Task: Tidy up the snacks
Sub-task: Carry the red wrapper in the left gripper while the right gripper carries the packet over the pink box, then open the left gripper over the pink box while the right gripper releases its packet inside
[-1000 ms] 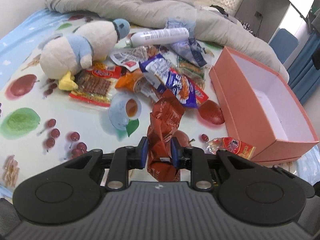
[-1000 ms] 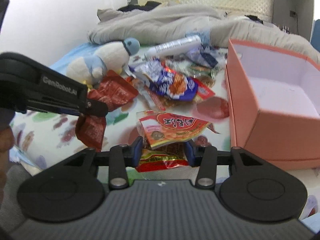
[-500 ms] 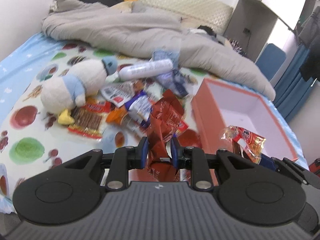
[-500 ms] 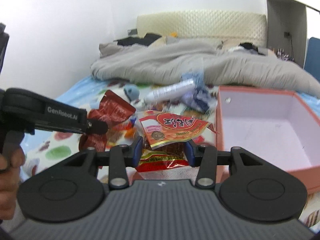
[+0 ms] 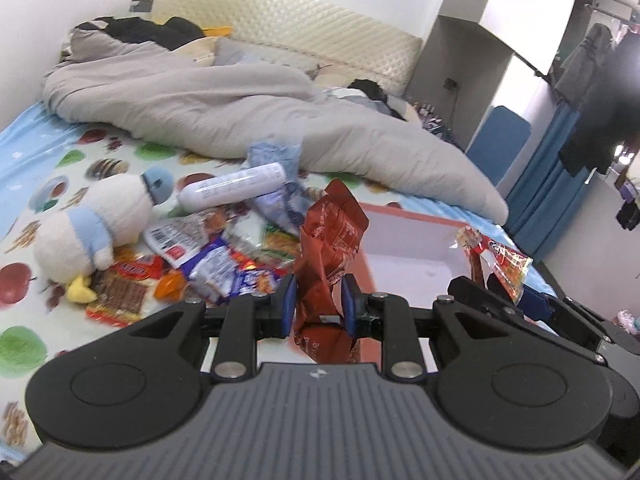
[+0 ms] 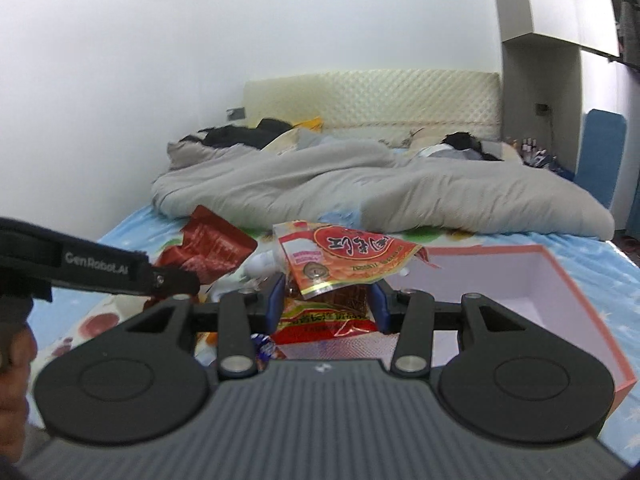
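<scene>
Both packets have been lifted off the bed since a second ago. The left hand-held gripper [image 5: 316, 306] clamps the brown snack packet [image 5: 330, 248] and the right hand-held gripper [image 6: 326, 306] pinches the red-orange packet [image 6: 344, 256], both now at the pink box [image 6: 560, 280], ready to drop in.

"GenRobot.AI" showing in white letters on black left gripper [image 6: 172, 280] body, beside red-orange snack packet [image 6: 348, 258]. Packet itself carrying large Chinese characters, upside down, unreadable. Barcode label on white wrapper [image 5: 180, 236], illegible.
</scene>
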`<action>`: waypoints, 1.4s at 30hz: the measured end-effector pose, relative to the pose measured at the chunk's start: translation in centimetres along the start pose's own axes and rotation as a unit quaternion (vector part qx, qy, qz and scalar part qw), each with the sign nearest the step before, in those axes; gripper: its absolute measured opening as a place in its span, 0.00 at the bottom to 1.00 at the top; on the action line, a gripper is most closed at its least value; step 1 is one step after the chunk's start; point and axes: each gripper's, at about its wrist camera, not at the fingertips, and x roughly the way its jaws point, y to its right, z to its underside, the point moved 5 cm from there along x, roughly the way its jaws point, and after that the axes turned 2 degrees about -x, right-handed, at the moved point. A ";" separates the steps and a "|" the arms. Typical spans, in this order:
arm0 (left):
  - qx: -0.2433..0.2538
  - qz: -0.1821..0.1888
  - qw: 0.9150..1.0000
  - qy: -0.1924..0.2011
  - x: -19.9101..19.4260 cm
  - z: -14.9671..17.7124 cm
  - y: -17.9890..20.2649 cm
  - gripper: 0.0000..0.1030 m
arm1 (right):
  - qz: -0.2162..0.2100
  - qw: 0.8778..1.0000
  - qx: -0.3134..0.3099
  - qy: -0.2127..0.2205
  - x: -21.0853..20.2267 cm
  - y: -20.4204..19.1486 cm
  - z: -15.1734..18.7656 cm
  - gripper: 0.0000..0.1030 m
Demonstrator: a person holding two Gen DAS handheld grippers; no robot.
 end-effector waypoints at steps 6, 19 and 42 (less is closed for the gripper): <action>0.015 0.019 1.000 0.003 0.7 -0.8 3.0 0.27 | 0.026 1.000 -0.002 0.009 -0.8 2.4 -1.2 0.45; 0.028 0.051 0.998 -0.021 4.8 -0.7 8.2 0.27 | 0.064 0.998 0.025 -0.001 -0.5 8.1 -0.7 0.45; 0.069 0.034 0.989 -0.126 18.8 4.2 12.1 0.27 | 0.094 0.988 0.075 -0.099 7.2 16.0 6.6 0.47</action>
